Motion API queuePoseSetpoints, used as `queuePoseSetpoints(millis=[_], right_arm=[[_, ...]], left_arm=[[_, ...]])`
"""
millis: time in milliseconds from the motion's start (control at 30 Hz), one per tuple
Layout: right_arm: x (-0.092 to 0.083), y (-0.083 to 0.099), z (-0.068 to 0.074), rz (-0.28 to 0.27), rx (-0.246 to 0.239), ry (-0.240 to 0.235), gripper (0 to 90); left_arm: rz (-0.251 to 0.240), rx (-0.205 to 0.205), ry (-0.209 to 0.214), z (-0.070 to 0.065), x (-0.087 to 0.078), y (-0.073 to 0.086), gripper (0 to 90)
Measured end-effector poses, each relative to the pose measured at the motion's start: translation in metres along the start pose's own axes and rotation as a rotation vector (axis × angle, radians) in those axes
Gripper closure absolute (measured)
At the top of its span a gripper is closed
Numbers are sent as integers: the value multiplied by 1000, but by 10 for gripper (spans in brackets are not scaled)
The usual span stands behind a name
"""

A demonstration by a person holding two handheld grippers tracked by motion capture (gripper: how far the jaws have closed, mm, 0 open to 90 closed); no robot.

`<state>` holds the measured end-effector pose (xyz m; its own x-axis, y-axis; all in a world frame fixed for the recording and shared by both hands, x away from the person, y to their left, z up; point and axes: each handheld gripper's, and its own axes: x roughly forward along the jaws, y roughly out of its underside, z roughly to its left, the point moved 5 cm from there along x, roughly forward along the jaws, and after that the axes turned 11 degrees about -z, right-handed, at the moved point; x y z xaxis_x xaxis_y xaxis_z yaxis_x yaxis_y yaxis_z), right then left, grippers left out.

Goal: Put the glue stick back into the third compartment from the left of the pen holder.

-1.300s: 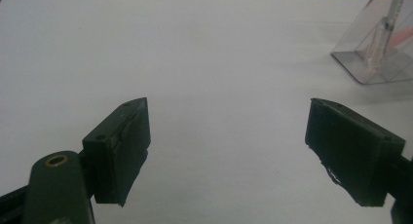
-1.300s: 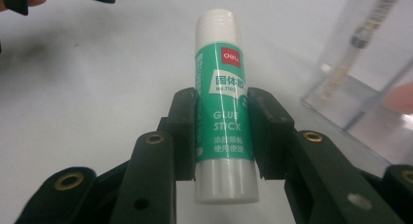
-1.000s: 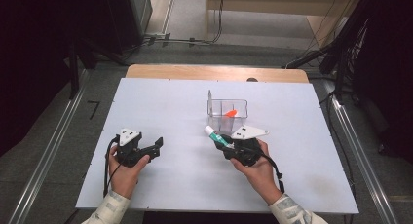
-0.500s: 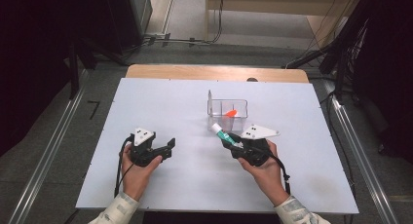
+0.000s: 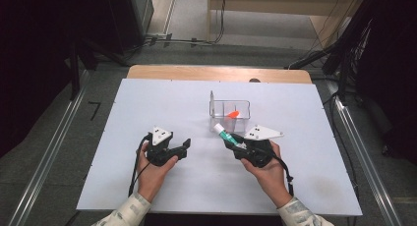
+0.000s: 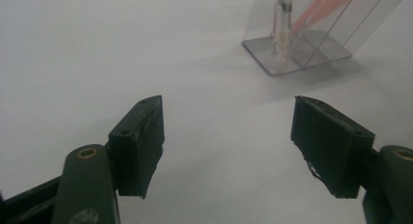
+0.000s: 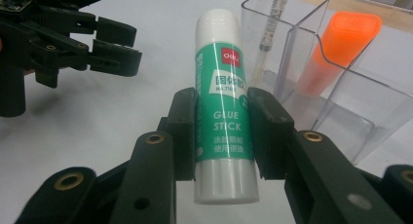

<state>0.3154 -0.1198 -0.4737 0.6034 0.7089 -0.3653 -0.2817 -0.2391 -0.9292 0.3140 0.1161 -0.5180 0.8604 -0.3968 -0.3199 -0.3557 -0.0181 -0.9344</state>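
The left tool [image 5: 183,146] stands wide with nothing between its jaws, which have just been closing a little; the right tool [image 7: 221,129] grips a glue stick [image 7: 223,104] just short of the clear organizer [image 5: 230,109]. By my judgement the pick-up is done and dropping it beside the orange marker [image 7: 338,51] remains. The white desk [image 5: 147,103] sits amid dark equipment and cables.

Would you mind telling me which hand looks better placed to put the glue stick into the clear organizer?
Right, most likely: the right claw already grips the glue stick beside the clear organizer, while the left claw is open, empty and farther away.
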Motion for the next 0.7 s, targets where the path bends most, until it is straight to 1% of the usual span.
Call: queuePoseSetpoints(millis=[67,200,233,367,433,700], right_arm=[[0,0,0,0,1,-2,637],[1,0,0,0,0,-3,637],[1,0,0,0,0,-4,637],[1,0,1,0,-2,-6,637],[1,0,1,0,-1,-7,637],[3,1,3,1,-4,-15,637]], left_arm=[[-15,-1,8,-4,2,-2,362],[-28,-5,39,-12,6,-5,454],[-28,-5,43,-13,7,-5,480],[-28,-3,81,-22,11,-7,594],[-21,8,90,-25,12,-7,647],[-4,39,125,-41,23,-7,767]])
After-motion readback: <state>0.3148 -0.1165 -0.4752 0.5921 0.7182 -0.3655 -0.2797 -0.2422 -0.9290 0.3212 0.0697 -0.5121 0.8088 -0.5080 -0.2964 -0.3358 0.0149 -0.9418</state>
